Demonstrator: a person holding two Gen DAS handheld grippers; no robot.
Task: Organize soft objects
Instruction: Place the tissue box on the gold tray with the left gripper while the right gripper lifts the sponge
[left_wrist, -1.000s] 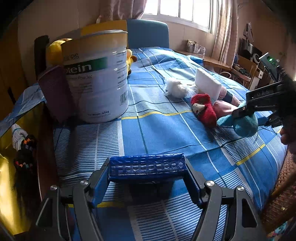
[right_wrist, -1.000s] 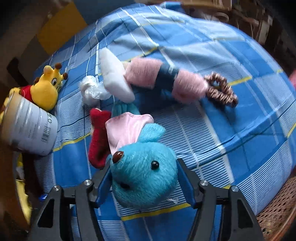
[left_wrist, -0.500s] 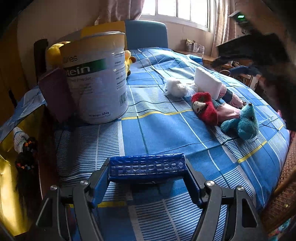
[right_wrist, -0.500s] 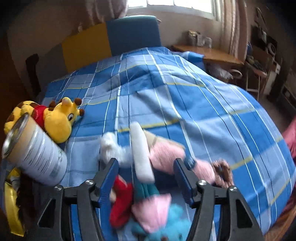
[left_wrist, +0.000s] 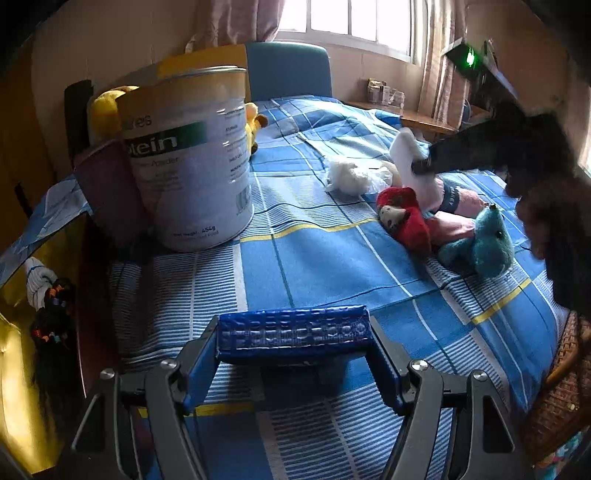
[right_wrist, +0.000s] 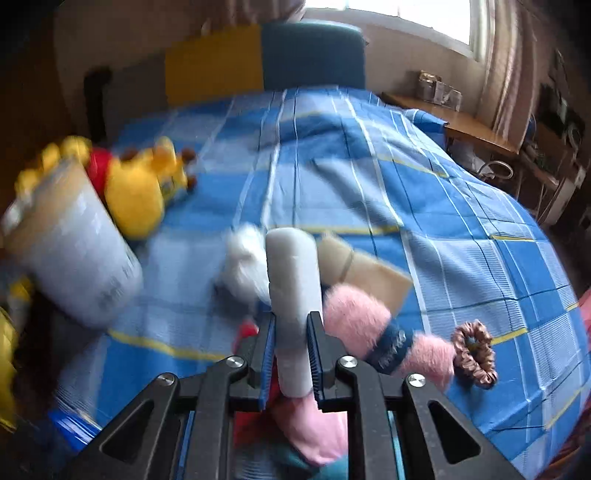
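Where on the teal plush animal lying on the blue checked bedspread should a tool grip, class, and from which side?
Grip the teal plush animal across its rounded head, coming from above. The head is its bulkiest part and lies free at the pile's near end, whereas its body seems tucked against the pink cloth and red plush toy, so sideways approaches look crowded.

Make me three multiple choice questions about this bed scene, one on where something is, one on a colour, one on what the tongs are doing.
1. Where is the yellow plush?
A. beside the white can
B. on the windowsill
C. under the blue pouch

2. What colour is the toy next to the red plush?
A. orange
B. teal
C. black

3. What are the right tongs doing with the white foam pad?
A. hovering far from it
B. closing on it
C. lying under it

Answers: 1 A, it lies against the white can. 2 B, its fur is teal. 3 B, the pad sits between the jaws.
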